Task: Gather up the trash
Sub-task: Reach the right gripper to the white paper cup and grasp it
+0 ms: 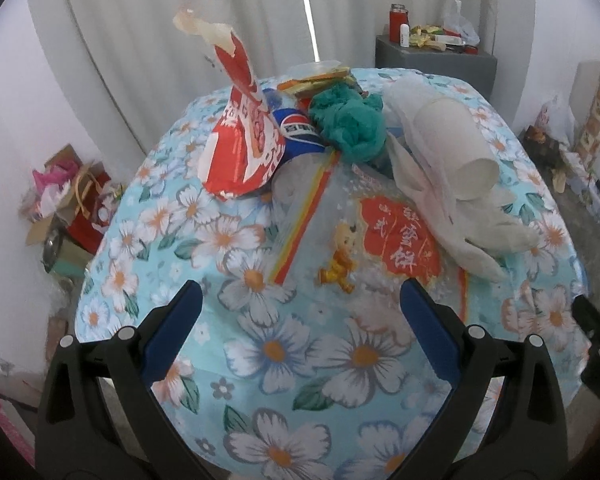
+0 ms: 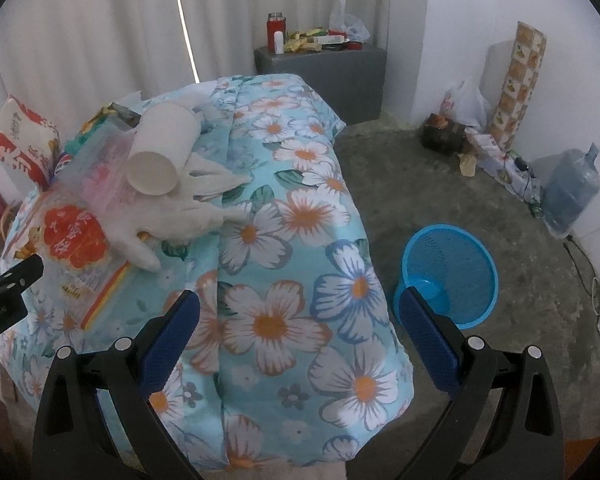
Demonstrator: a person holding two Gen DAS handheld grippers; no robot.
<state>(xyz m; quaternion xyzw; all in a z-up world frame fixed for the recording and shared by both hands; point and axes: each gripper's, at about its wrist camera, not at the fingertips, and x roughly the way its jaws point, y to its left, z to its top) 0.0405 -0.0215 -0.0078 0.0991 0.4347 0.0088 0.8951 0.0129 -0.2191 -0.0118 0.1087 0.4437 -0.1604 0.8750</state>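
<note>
Trash lies on a table under a floral blue cloth (image 1: 260, 320). I see a red and white wrapper (image 1: 240, 136), a Pepsi bottle (image 1: 296, 128), a green net wad (image 1: 348, 120), a clear snack bag with a red label (image 1: 380, 240), a white glove (image 1: 472, 224) and a paper cup (image 1: 456, 144) resting on the glove. My left gripper (image 1: 300, 300) is open above the cloth, just short of the clear bag. My right gripper (image 2: 300, 308) is open over the table's right edge, with the glove (image 2: 180, 216) and cup (image 2: 160, 156) to its left. A blue mesh bin (image 2: 448, 272) stands on the floor.
A grey cabinet (image 2: 324, 76) with a red flask and clutter stands at the back wall. A water jug (image 2: 572, 188), bags and cables line the right wall. Boxes and bags (image 1: 64, 200) are piled on the floor to the left. White curtains hang behind the table.
</note>
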